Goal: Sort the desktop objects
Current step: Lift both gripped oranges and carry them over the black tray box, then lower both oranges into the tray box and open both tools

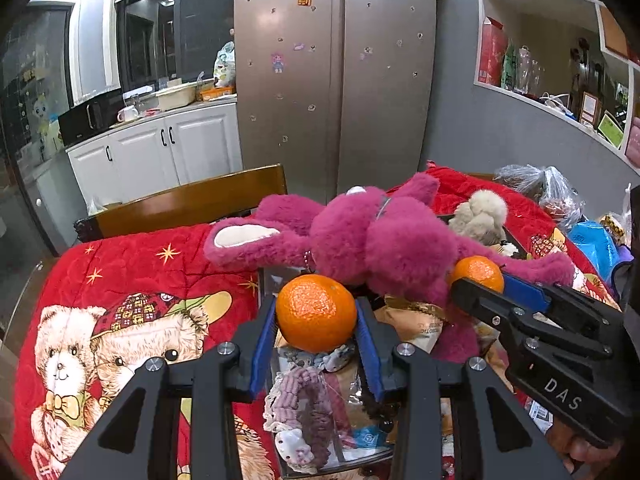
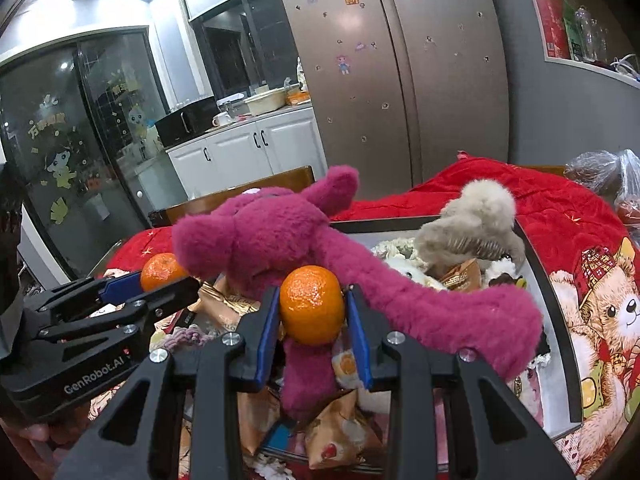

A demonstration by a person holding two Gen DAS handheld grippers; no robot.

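Left gripper (image 1: 316,322) squeezed a round bumpy orange (image 1: 316,312), right gripper (image 2: 312,320) squeezed another orange (image 2: 312,305), both beside the fuzzy pink bear (image 1: 372,232)

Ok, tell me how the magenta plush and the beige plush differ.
The magenta plush is vivid pink-purple; the beige plush is pale grey-tan. The magenta plush is far larger, with long limbs sprawling past the tray rim, while the beige plush is a compact lump inside the tray. The magenta plush lies right behind both held oranges; the beige plush sits farther back toward the red quilt. Both are fluffy and rest on the clutter in the tray.
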